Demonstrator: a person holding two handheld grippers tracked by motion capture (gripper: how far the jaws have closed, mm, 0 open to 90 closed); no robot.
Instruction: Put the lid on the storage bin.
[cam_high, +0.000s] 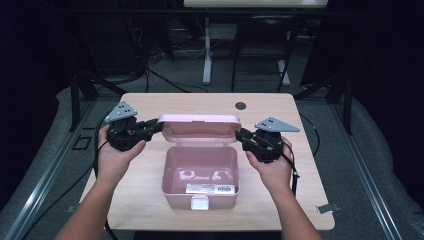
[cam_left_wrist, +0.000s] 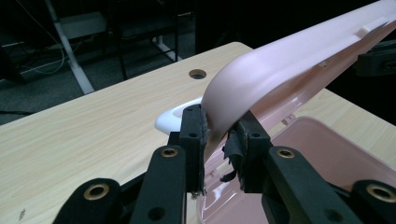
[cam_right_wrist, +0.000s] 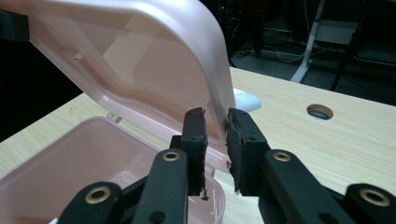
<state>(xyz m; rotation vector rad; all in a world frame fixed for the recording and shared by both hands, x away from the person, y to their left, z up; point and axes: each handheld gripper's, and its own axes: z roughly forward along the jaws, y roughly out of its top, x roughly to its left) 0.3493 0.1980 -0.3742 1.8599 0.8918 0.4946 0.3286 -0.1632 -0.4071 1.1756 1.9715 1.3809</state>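
A pink plastic box (cam_high: 200, 172) stands open in the middle of the table, with its hinged lid (cam_high: 199, 125) raised behind it. My left gripper (cam_high: 157, 127) comes in from the left, and in the left gripper view the left gripper (cam_left_wrist: 219, 133) has both pads pressed on the lid (cam_left_wrist: 280, 70) at its rounded corner. My right gripper (cam_high: 239, 134) is at the lid's right end. In the right gripper view the right gripper (cam_right_wrist: 217, 128) is open, and the lid (cam_right_wrist: 154, 51) passes its edge between the jaws with a gap at the left pad.
A white latch (cam_high: 200, 202) sits on the box's front wall, and a barcode label (cam_high: 211, 189) lies inside. A white handle (cam_left_wrist: 173, 119) shows behind the lid. The wooden table (cam_high: 150, 107) has a cable hole (cam_high: 240, 105) near its far edge. Desk legs and cables lie beyond.
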